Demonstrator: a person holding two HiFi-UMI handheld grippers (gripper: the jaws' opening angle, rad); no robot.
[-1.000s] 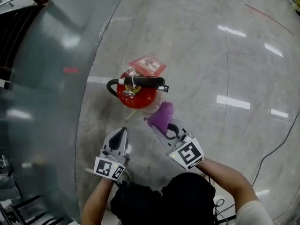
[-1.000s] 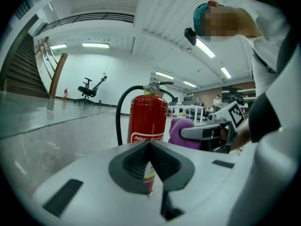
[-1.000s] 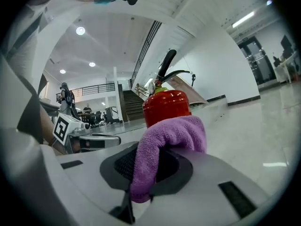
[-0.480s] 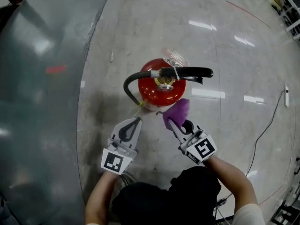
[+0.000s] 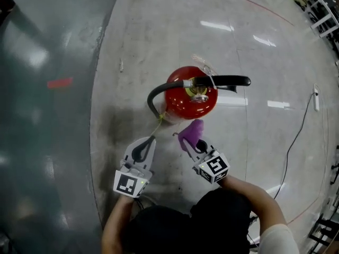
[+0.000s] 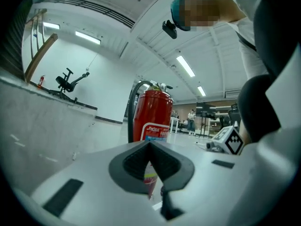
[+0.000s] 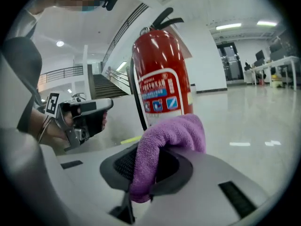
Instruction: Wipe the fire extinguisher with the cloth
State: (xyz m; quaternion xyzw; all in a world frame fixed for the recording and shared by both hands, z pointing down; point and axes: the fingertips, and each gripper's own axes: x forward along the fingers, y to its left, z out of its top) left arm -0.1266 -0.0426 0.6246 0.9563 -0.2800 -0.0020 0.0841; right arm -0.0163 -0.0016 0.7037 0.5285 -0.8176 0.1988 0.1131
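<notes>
The extinguisher [image 5: 190, 97] stands upright on a glossy grey floor [image 5: 265, 46] that mirrors the ceiling lights. It is a smooth red cylinder with a domed top, a black lever handle [image 5: 222, 81] laid across the valve and a black hose [image 5: 153, 99] curving down its left side. On its body is a white-edged label [image 7: 160, 93] with red print above and small blue pictogram squares below; the writing is too blurred to read, though it may be instructions. The right gripper [image 5: 194, 143], just in front of the extinguisher, is clamped on a purple cloth [image 5: 190, 132] of nubbly, towel-like weave, whose bunched fold bulges over the jaw tips towards the cylinder without clearly touching it. The left gripper [image 5: 150, 140], near the extinguisher's hose side, has its jaws pressed together with nothing between them. Each gripper carries a white cube with black square markers [image 5: 128, 184].
</notes>
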